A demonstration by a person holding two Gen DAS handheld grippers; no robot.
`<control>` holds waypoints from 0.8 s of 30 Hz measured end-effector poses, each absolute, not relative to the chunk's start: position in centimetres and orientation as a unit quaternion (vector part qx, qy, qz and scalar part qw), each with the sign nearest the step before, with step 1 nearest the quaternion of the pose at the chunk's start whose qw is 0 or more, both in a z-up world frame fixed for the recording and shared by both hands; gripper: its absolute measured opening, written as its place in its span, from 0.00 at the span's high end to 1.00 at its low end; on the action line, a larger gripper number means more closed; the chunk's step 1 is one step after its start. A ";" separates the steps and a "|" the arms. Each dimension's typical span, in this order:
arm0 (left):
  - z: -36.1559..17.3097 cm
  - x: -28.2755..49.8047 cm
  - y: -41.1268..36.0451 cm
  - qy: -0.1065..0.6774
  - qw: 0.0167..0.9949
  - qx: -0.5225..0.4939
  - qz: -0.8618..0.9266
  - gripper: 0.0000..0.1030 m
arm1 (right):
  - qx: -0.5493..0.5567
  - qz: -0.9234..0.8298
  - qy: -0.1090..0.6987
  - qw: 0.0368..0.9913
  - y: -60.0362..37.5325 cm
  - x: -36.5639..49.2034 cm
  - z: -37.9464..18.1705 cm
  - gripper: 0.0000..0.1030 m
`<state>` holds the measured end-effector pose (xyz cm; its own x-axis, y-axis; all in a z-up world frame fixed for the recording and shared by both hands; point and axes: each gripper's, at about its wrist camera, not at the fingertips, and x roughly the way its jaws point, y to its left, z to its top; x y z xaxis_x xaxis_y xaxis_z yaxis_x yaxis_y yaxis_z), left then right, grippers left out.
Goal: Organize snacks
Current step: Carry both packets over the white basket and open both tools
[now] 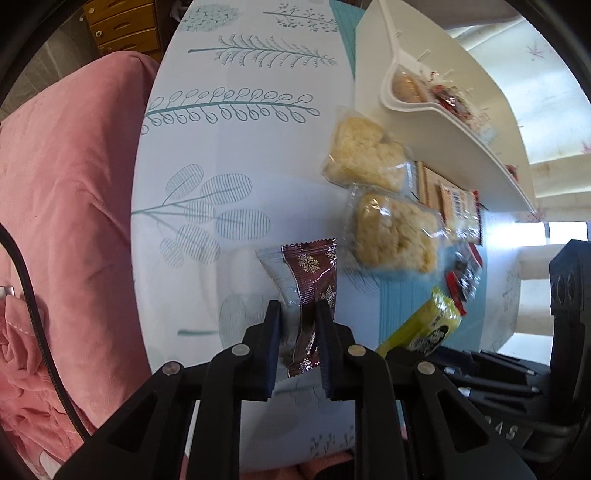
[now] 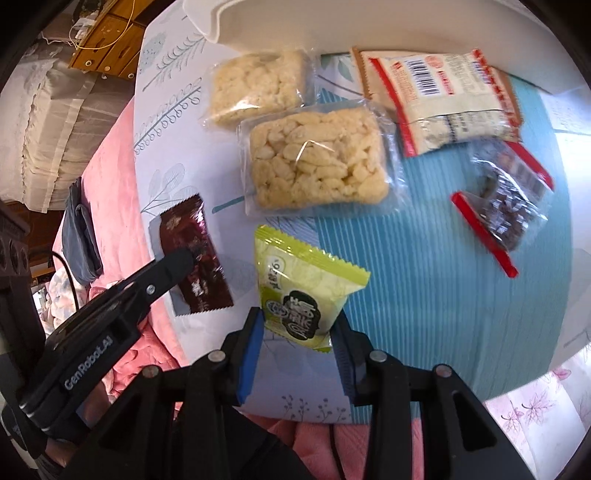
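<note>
My left gripper (image 1: 297, 306) is shut on a brown foil snack packet (image 1: 310, 273) printed with snowflakes, lifted above the leaf-patterned tablecloth (image 1: 240, 147). In the right wrist view the same packet (image 2: 192, 236) hangs from the left gripper's fingers (image 2: 181, 258). My right gripper (image 2: 298, 321) is shut on the lower end of a yellow-green snack packet (image 2: 306, 280), which also shows in the left wrist view (image 1: 424, 328). Two clear-wrapped rice-crisp squares (image 2: 258, 85) (image 2: 317, 158) lie just beyond. A white divided tray (image 1: 406, 107) at the far side holds some wrapped snacks.
A red-and-white packet (image 2: 447, 99) and a clear bag of dark sweets with red strips (image 2: 506, 199) lie on the teal striped part of the cloth (image 2: 424, 277). A pink bedspread (image 1: 66, 184) borders the table's left edge, with a dark blue pouch (image 2: 79, 236) on it. Wooden drawers (image 1: 122, 26) stand behind.
</note>
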<state>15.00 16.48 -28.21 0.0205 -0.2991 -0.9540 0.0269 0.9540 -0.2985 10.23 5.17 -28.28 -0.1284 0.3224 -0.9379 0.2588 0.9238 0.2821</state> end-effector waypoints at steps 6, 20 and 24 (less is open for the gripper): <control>-25.2 13.9 17.4 0.679 0.716 -0.097 -0.128 0.85 | 0.210 0.006 0.737 0.643 3.5 9.0 -25.7 0.64; -17.8 13.6 15.0 0.663 0.723 -0.103 -0.163 0.85 | 0.231 0.003 0.710 0.666 -1.3 9.2 -19.5 0.64; -16.1 14.5 13.2 0.655 0.729 -0.111 -0.166 0.85 | 0.223 0.010 0.701 0.678 -3.2 10.5 -17.5 0.64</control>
